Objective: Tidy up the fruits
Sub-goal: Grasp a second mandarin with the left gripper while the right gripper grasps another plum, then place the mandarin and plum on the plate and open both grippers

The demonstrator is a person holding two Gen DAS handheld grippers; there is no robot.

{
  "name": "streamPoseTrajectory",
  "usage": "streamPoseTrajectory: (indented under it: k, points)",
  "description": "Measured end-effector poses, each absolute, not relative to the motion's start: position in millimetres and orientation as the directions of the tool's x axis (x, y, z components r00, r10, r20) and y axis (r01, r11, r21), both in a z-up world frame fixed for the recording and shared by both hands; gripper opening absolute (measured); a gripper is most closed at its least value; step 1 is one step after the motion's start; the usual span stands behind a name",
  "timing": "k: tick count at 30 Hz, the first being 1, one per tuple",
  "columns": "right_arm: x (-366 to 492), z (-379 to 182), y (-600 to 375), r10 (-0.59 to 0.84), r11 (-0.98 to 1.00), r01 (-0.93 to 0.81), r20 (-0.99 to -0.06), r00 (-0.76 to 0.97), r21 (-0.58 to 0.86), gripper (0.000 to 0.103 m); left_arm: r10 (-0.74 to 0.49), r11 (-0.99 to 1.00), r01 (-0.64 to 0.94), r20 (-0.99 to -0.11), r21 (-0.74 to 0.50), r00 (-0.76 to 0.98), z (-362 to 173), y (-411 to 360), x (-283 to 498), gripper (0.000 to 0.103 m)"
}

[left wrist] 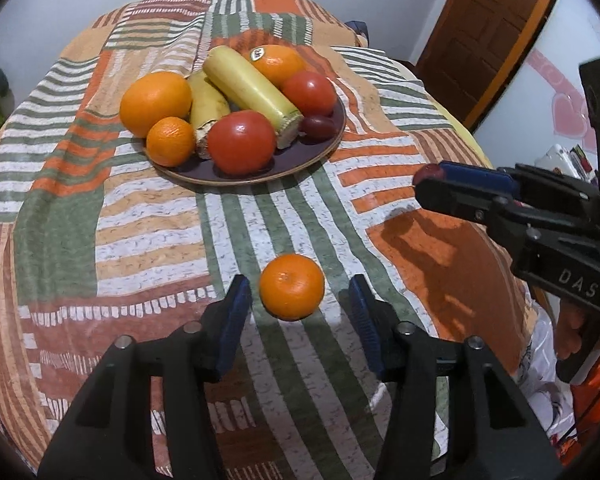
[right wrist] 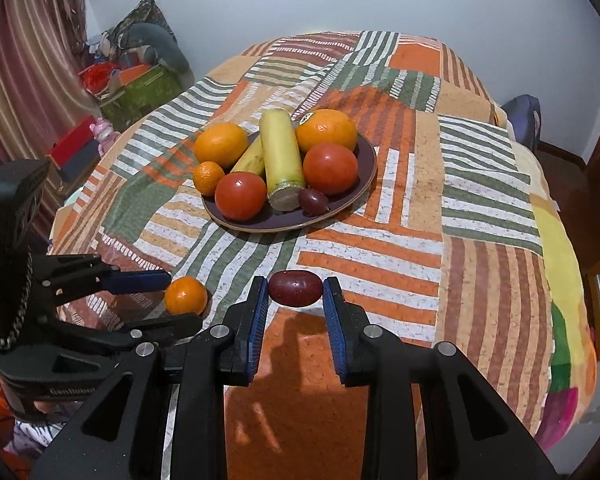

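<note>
While a small tangerine (left wrist: 291, 293) lay on the striped cloth (left wrist: 148, 220) near the front edge of the desk, the left tool (left wrist: 300, 298) stood released around it, one blue pad on each side of the fruit and neither pad touching it. Just to the right, the right tool (right wrist: 295, 289) was clenched on a dark red plum (right wrist: 295, 288), its two blue pads pressing the plum's left and right ends; whether the plum was clear of the cloth or resting on it could not be told. Farther back, near the middle of the desk, a dark plate (right wrist: 362, 184) carried the other fruit. Two large oranges (right wrist: 221, 145) sat at the far side of the plate, one at the left and one, bearing a sticker, at the right, with a pale yellow-green cut stalk (right wrist: 281, 156) lying between them and pointing toward the near rim. A banana (right wrist: 249, 158) lay just left of that stalk, touching it. Two red tomatoes (right wrist: 240, 196) sat at the near side, one on either side of the stalk's cut end. A second small tangerine (right wrist: 207, 177) rested at the left rim beside the left orange, and a second dark plum (right wrist: 313, 201) lay at the near rim between the stalk and the right tomato.
</note>
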State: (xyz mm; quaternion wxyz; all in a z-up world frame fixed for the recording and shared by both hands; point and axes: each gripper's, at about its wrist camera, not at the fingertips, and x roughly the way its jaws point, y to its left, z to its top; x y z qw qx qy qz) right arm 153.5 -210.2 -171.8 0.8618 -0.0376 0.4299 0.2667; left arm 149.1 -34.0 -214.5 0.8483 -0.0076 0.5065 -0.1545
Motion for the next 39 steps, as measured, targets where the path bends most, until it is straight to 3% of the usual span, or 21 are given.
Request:
streamPoseTrajectory:
  k: [5,28,39]
  points:
    - [154.3,-173.6,-207.1,0.434,0.851,-0.497,-0.761,0.482,0.17,0.026,-0.255,0.956,0.249,-0.856,-0.154,0.449,-217.4,-32.5,150.9,0.035]
    - [189.3,-171.3,-182.2,0.481,0.817,-0.546,-0.738,0.473,0.183,0.026,-0.255,0.966,0.199,-0.767,-0.168,0.589,-164.8,0.4,204.1,0.034]
    - [204.9,-181.4,-174.4,0.49,0.812,-0.547,-0.746,0.45,0.204,0.026,-0.237,0.97,0.187,-0.767,-0.154,0.596,-171.3,2.5,237.5,0.034]
